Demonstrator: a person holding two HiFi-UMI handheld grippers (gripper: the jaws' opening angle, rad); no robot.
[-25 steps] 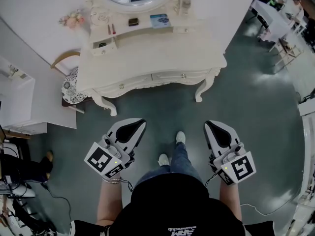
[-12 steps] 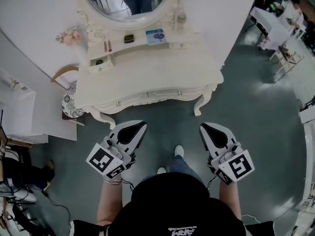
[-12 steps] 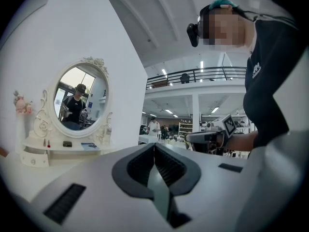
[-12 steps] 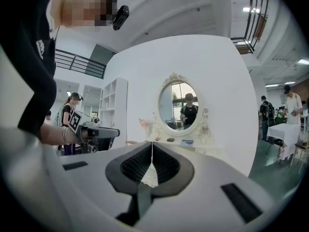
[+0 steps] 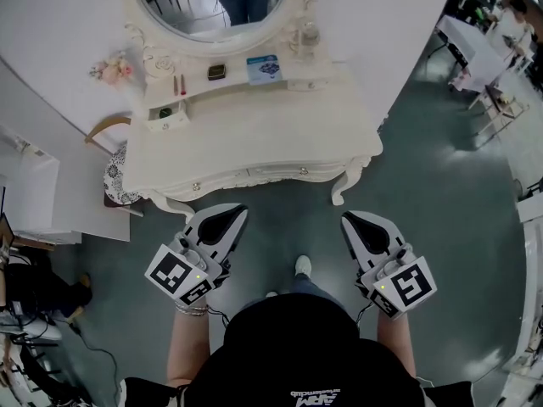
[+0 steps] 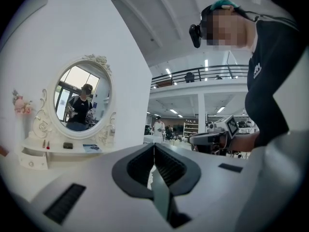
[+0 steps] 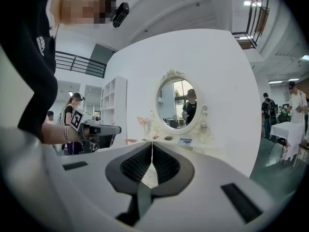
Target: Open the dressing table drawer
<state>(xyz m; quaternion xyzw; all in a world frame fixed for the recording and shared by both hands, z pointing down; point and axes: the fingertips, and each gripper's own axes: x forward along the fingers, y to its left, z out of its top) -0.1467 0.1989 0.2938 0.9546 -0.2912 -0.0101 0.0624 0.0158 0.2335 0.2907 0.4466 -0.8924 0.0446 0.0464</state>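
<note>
Left claw closed, empty | right claw closed, empty | dressing table glossy white, curved, carved

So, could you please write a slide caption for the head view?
Person faces a white dressing table, front drawers shut, left claw and right claw closed and empty.
</note>
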